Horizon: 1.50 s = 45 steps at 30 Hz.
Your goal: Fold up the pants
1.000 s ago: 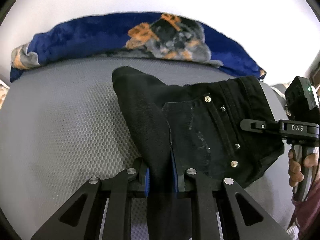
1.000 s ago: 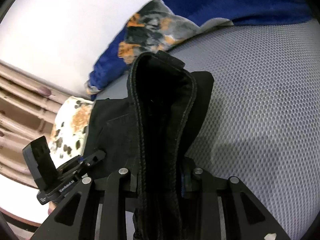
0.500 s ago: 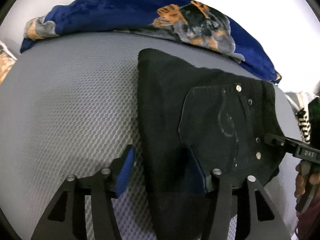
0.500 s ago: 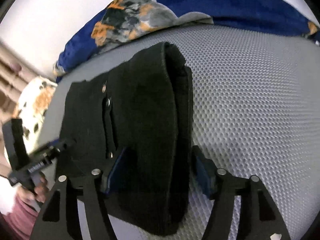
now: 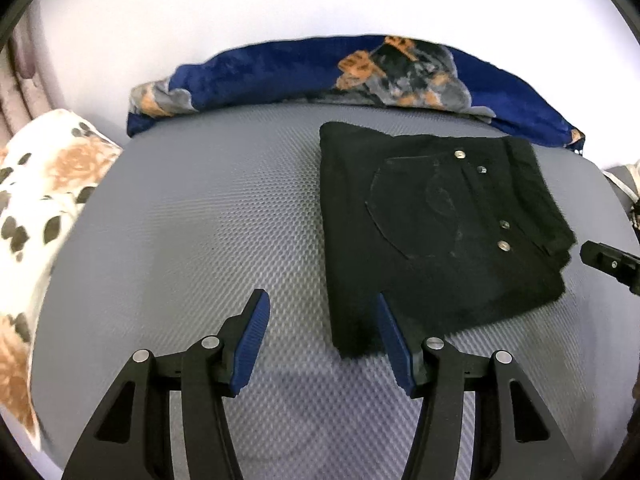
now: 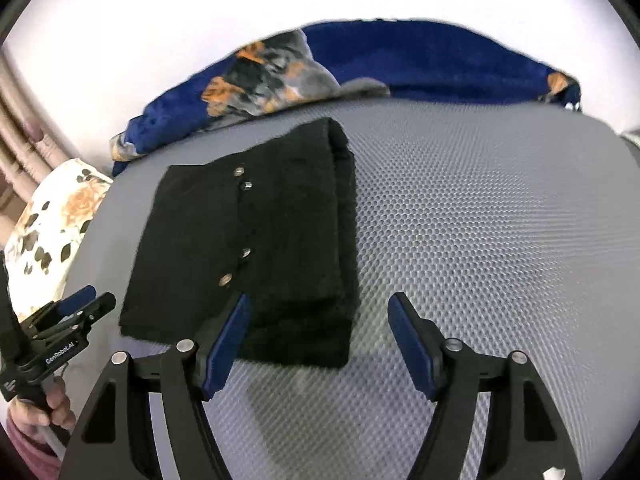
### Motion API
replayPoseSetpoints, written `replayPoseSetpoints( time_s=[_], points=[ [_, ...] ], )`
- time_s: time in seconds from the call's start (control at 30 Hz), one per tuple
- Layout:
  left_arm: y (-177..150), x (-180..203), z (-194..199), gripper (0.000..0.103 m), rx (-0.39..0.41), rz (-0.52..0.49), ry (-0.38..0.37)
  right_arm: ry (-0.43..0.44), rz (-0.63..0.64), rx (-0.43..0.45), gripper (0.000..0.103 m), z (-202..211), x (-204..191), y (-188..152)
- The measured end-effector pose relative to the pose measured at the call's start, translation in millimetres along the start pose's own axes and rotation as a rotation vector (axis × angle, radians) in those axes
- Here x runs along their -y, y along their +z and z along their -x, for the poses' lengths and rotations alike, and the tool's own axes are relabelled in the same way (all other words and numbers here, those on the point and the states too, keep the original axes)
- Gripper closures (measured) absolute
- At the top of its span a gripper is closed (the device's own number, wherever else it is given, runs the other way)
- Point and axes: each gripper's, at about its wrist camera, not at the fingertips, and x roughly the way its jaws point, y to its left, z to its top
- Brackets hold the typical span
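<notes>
The black pants (image 5: 432,232) lie folded into a compact rectangle on the grey mesh surface (image 5: 200,240), back pocket and metal rivets facing up. My left gripper (image 5: 322,316) is open and empty, just in front of the bundle's near left corner. In the right wrist view the folded pants (image 6: 256,248) lie left of centre. My right gripper (image 6: 320,316) is open and empty at the bundle's near right corner. The left gripper (image 6: 86,304) shows at the lower left of that view, and the right gripper's tip (image 5: 604,258) at the right edge of the left wrist view.
A blue blanket with orange and grey print (image 5: 360,76) lies along the far edge of the mesh surface. A white floral pillow (image 5: 36,200) sits at the left. A white wall stands behind.
Both grippers opened and let go of the pants. They drew back toward me, and the folded bundle now lies flat on the mesh surface.
</notes>
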Motion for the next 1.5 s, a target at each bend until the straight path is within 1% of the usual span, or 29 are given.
replayPoseSetpoints(
  time_s=[0.07,0.17,0.3,0.37,0.43,0.47,0.67,0.83,0.97,1.07,1.5],
  points=[
    [-5.8,2.2,11.7,0.047,0.015,0.005,0.008,-0.01,0.017,0.024,0.03,10.0,-12.0,-7.4],
    [-16.4,5.1,28.5,0.047,0.03,0.01,0.016,-0.04,0.047,0.07,0.028,25.9,-30.6,-19.4],
    [-28.1,9.0,47.5,0.047,0.058,-0.005,0.05,-0.061,0.063,0.125,0.022,44.7,-50.0,-33.3],
    [-32.6,9.7,54.2,0.047,0.067,-0.002,0.054,-0.072,0.077,0.142,0.019,51.4,-60.1,-39.1],
    [-37.1,9.4,60.8,0.047,0.074,0.008,0.052,-0.08,0.09,0.157,0.018,56.8,-68.9,-44.7],
    [-39.0,9.2,62.9,0.047,0.077,0.01,0.051,-0.089,0.093,0.166,0.015,59.4,-73.8,-48.0],
    [-49.3,9.4,75.5,0.047,0.096,0.012,0.057,-0.108,0.087,0.185,0.009,66.0,-87.9,-61.5],
    [-53.4,8.2,79.1,0.047,0.097,0.02,0.058,-0.142,0.079,0.201,0.008,68.9,-91.5,-68.5],
    [-55.5,8.4,80.8,0.047,0.1,0.021,0.06,-0.141,0.062,0.204,0.007,70.5,-91.4,-71.3],
    [-56.4,9.0,80.7,0.047,0.102,0.022,0.067,-0.156,0.056,0.21,0.006,71.0,-90.9,-73.0],
    [-63.4,12.2,81.1,0.047,0.1,0.02,0.084,-0.176,0.117,0.228,0.006,72.1,-104.0,-80.1]
  ],
)
